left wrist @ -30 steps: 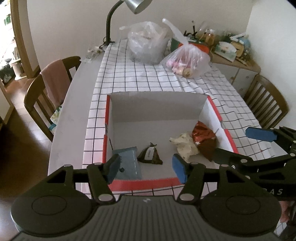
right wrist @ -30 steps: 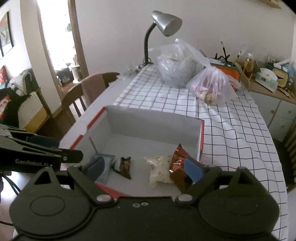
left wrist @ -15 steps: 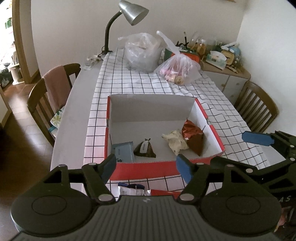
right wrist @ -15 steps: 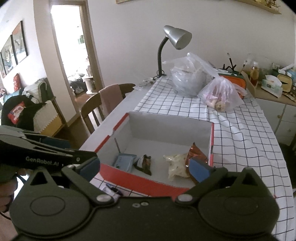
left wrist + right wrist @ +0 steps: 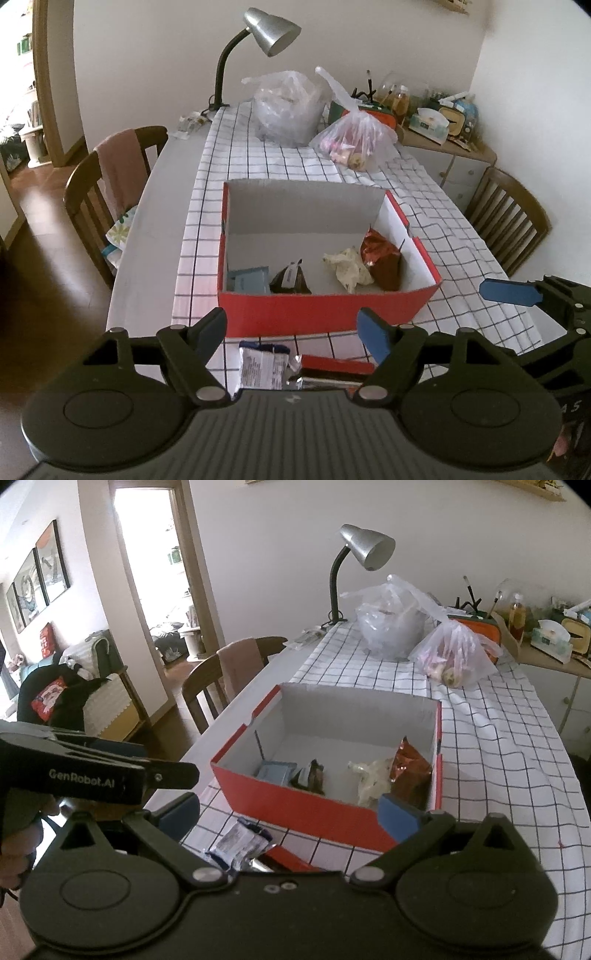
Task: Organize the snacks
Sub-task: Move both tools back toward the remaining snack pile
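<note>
Packets I have yet to box, a white snack packet [image 5: 263,363] and a red packet [image 5: 338,363], lie low in frame before the red box [image 5: 325,312], between my left gripper [image 5: 291,328] tips, spread empty; right gripper [image 5: 290,812], likewise spread, sits farther right.

1. One red box [image 5: 325,314] sits on the checked cloth.
2. Four snack packets lie inside it: a blue one [image 5: 249,279] at the left, a dark one [image 5: 290,280], a pale crumpled one [image 5: 349,266], and a red-brown one [image 5: 384,258] at the right.
3. Two packets lie near the box's front: a white one [image 5: 263,365] and a red one [image 5: 338,365].
4. Two plastic bags [image 5: 288,107] stand at the far end.
5. One desk lamp [image 5: 271,31].
6. Two chairs [image 5: 110,192].
</note>
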`<action>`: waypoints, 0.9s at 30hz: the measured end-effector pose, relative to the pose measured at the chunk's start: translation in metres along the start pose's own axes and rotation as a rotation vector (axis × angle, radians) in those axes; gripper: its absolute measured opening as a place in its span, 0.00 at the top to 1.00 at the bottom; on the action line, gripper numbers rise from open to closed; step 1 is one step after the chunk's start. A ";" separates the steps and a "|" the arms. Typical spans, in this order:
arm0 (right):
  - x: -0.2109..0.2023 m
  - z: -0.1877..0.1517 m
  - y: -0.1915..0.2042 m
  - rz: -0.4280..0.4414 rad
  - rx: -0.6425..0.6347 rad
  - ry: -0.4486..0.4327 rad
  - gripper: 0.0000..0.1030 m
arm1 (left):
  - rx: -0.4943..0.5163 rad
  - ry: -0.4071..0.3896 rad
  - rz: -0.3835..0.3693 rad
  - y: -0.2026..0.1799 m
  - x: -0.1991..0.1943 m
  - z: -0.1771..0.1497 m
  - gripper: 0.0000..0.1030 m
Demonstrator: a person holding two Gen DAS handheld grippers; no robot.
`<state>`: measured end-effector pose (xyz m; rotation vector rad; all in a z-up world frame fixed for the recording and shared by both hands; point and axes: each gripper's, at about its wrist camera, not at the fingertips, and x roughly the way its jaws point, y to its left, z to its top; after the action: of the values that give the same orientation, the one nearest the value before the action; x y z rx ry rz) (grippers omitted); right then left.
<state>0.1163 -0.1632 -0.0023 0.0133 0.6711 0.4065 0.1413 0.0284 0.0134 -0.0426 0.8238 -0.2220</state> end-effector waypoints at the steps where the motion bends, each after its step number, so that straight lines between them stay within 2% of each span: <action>1: 0.000 -0.003 0.000 0.002 0.001 0.005 0.00 | -0.002 0.003 0.002 0.001 0.001 -0.001 0.25; 13: 0.015 -0.036 -0.006 -0.011 0.025 0.099 0.00 | -0.028 0.108 0.013 0.019 0.021 -0.043 0.25; 23: 0.044 -0.073 -0.027 -0.044 0.195 0.233 0.01 | -0.083 0.225 0.038 0.033 0.047 -0.082 0.25; 27: 0.056 -0.085 -0.035 -0.068 0.258 0.288 0.04 | -0.106 0.267 0.058 0.040 0.059 -0.093 0.25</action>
<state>0.1175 -0.1847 -0.1080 0.1786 1.0027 0.2556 0.1196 0.0593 -0.0977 -0.0894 1.1013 -0.1302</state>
